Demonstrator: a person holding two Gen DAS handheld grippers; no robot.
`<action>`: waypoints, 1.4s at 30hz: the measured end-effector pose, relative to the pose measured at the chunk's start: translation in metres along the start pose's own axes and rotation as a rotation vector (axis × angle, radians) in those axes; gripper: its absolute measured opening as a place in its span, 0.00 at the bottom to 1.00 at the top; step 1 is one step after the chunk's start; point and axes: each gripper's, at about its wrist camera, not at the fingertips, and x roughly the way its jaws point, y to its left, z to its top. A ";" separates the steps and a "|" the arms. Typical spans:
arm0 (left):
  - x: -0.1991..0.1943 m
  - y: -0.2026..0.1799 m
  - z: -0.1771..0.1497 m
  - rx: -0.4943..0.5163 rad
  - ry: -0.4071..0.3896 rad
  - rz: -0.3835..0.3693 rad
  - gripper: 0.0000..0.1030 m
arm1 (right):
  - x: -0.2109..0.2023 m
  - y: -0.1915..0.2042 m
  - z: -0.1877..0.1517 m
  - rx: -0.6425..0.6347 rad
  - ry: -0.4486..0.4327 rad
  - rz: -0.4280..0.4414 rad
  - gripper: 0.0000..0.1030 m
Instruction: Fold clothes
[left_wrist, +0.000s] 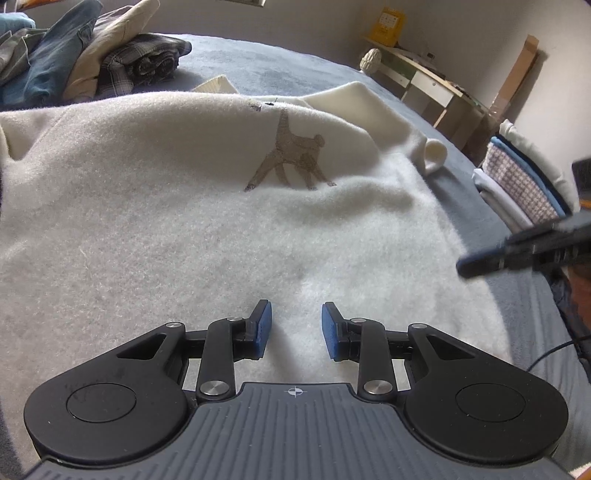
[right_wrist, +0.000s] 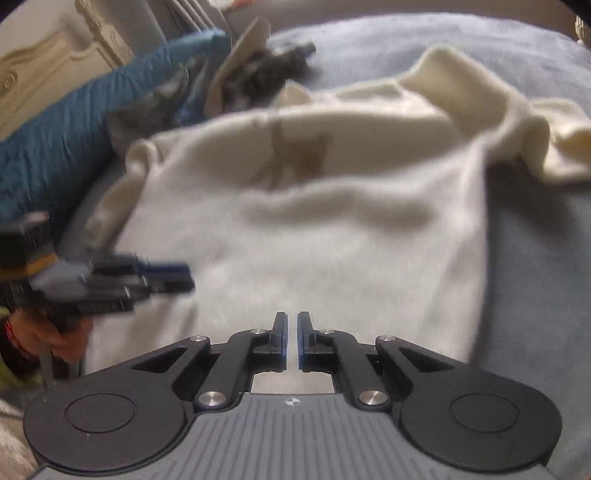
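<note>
A cream fleece sweater (left_wrist: 184, 221) with a brown animal motif (left_wrist: 291, 155) lies spread on the grey-blue bed (left_wrist: 280, 62). My left gripper (left_wrist: 297, 314) hovers over its lower part, open, with nothing between the blue pads. From the right edge the right gripper's fingers (left_wrist: 480, 264) reach in above the sweater's side. In the blurred right wrist view, my right gripper (right_wrist: 291, 321) is shut over the sweater (right_wrist: 332, 240) with no cloth between its fingers. The left gripper (right_wrist: 166, 277) shows at the left there, and a sleeve (right_wrist: 554, 147) trails off to the right.
A heap of unfolded clothes (left_wrist: 74, 55), jeans and a plaid shirt among them, lies at the bed's far left. Folded garments (left_wrist: 517, 184) are stacked at the right edge, with a low wooden shelf (left_wrist: 424, 81) behind. A blue garment (right_wrist: 74, 122) and a headboard (right_wrist: 55, 55) are at the left.
</note>
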 end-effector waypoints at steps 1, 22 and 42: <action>0.002 0.000 -0.001 -0.013 -0.003 0.001 0.29 | 0.003 0.001 0.014 0.014 -0.034 -0.018 0.05; 0.000 0.006 -0.027 -0.009 -0.082 -0.036 0.30 | 0.145 0.029 0.077 0.015 0.061 0.012 0.02; -0.007 0.016 -0.033 -0.083 -0.107 -0.091 0.30 | 0.206 0.115 0.138 0.036 0.090 0.159 0.04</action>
